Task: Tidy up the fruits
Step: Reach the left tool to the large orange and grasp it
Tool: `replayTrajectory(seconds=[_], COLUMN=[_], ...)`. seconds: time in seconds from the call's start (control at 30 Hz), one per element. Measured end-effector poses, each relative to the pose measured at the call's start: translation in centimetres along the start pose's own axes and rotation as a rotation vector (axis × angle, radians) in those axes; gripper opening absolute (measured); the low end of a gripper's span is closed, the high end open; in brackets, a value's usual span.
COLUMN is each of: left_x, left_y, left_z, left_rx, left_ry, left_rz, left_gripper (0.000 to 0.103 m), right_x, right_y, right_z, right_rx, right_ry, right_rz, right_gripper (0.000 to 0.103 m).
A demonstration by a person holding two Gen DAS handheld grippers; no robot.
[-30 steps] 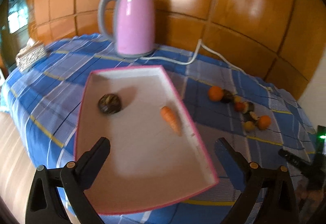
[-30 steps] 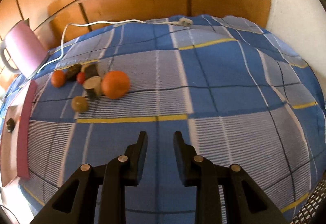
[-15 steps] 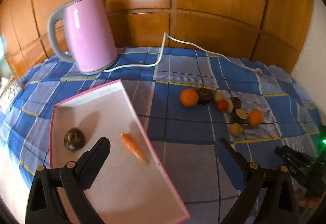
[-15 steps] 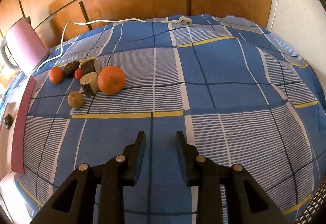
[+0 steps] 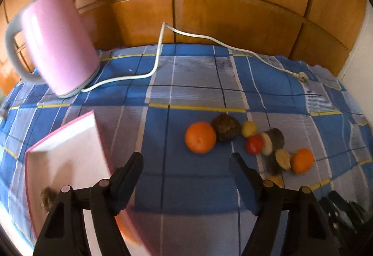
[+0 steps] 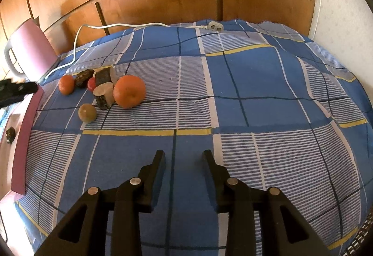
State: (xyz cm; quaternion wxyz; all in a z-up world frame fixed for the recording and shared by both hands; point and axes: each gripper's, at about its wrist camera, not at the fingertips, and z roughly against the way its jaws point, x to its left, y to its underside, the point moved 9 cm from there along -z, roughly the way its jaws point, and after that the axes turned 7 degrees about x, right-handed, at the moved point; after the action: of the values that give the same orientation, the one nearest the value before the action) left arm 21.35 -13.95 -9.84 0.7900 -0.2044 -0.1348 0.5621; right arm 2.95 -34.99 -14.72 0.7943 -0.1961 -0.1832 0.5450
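Note:
A cluster of fruits lies on the blue checked cloth: a large orange point(image 5: 200, 137), a dark brown fruit point(image 5: 225, 127), a red one point(image 5: 254, 144), a small orange point(image 5: 302, 160) and several more. In the right wrist view the big orange point(image 6: 129, 91) and a yellowish fruit point(image 6: 87, 112) sit at left. A pink-rimmed white tray point(image 5: 67, 158) holds a dark fruit point(image 6: 10, 133). My left gripper point(image 5: 186, 160) is open, just short of the large orange. My right gripper point(image 6: 183, 155) is open and empty over bare cloth.
A pink kettle point(image 5: 53, 50) stands at the back left, its white cord point(image 5: 158, 55) running across the cloth to a plug point(image 6: 215, 26). Wooden panels form the back wall. The left gripper's tip point(image 6: 16, 90) shows at the left edge of the right wrist view.
My left gripper has swung right from over the tray toward the fruit cluster and narrowed its opening. My right gripper has opened slightly wider and barely moved.

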Motion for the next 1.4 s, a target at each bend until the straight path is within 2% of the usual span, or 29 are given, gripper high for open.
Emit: replayTrajectory(seconds=[0.17,0.27,0.33,0.43,0.47,0.5,0.6,0.67,1.1,1.27,1.4], left_x=[-0.2,-0.4,-0.4,-0.5,-0.7,-1.0,-1.4,-1.4,-1.6,-0.4,2.3], left_y=[-1.5,-1.7,-1.7,-1.8,-1.8,-1.8,-1.6,-1.3,3.6,5.7,7.3], left_z=[-3.3,-5.0,-5.7,-6.3,-6.3,-6.3,-6.1,-5.9,1.8,4.6,6.5], left_rx=[0.035,0.069,0.078,0.081,0.082,0.081,0.073,0.072,-0.015,-0.054,-0.089], left_ry=[-0.023,-0.009,-0.005,0.036,0.055,0.073,0.061,0.081,0.241,0.253,0.245], left_rz=[-0.004,0.005,0.012,0.039,0.042,0.038,0.009,0.011,0.062,0.091,0.148], left_gripper=[0.078,0.076,0.071,0.055,0.045,0.041,0.040,0.040,0.040,0.040,0.040], right_x=[0.1,0.2,0.2,0.2,0.2,0.2,0.2,0.2,0.3,0.3,0.3], right_y=[-0.1,-0.1,-0.1,0.0,0.0,0.0,0.0,0.0,0.0,0.0,0.0], right_z=[-0.1,-0.1,-0.1,-0.1,-0.1,-0.1,-0.1,-0.1,-0.2,-0.2,-0.2], right_rx=[-0.004,-0.007,-0.008,-0.012,-0.013,-0.014,-0.015,-0.015,-0.022,-0.021,-0.025], right_ry=[0.012,0.013,0.014,0.013,0.013,0.013,0.013,0.014,0.032,0.039,0.044], right_rz=[0.019,0.023,0.027,0.027,0.029,0.030,0.030,0.030,0.046,0.048,0.055], right_gripper=[0.034,0.034,0.034,0.035,0.035,0.035,0.035,0.035,0.035,0.035,0.035])
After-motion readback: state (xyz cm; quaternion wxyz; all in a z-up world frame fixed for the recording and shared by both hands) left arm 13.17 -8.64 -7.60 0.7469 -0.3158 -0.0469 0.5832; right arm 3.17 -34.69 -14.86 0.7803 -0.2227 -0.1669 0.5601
